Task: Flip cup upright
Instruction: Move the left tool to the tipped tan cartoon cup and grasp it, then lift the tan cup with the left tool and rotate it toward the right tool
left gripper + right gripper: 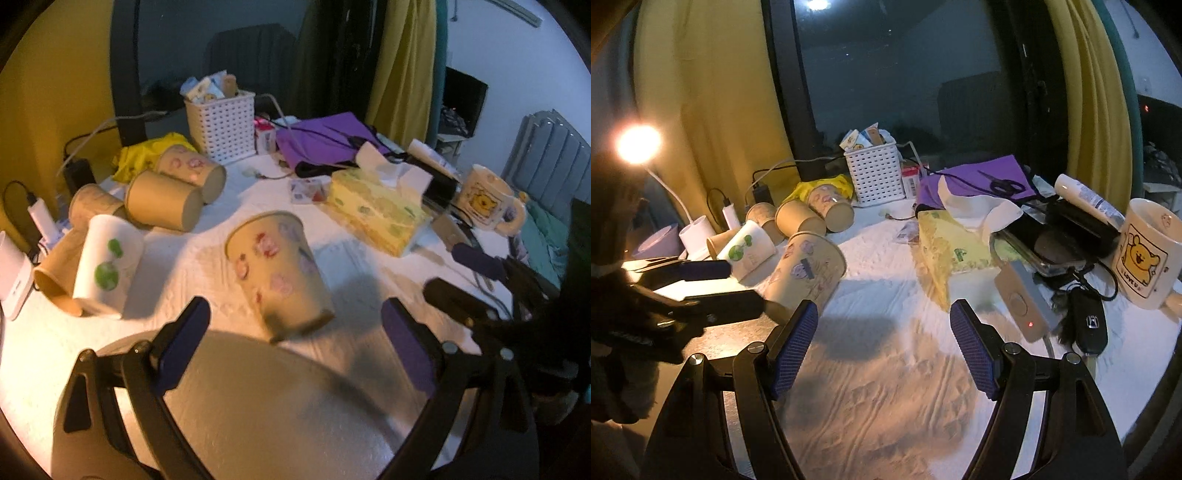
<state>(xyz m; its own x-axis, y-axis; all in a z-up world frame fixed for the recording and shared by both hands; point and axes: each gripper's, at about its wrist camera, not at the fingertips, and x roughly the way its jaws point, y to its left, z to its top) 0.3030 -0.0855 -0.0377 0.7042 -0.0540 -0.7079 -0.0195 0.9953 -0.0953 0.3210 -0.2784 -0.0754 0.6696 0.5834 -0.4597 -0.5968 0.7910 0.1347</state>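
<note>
A paper cup with pink flower prints [277,273] stands tilted on the white cloth, blurred, its wide end up and far, its base toward me. It is just ahead of my open left gripper [295,332], between the finger lines but not touched. In the right wrist view the same cup [809,273] leans at left, with the left gripper's fingers [713,291] beside it. My right gripper [882,332] is open and empty over bare cloth to the cup's right.
Several paper cups [166,199] and a white cup with green print [107,262] lie at left. A tissue box [376,210], white basket [221,125], purple cloth [325,136], bear mug [1148,254], car key [1089,325] and lamp [637,144] surround the cloth.
</note>
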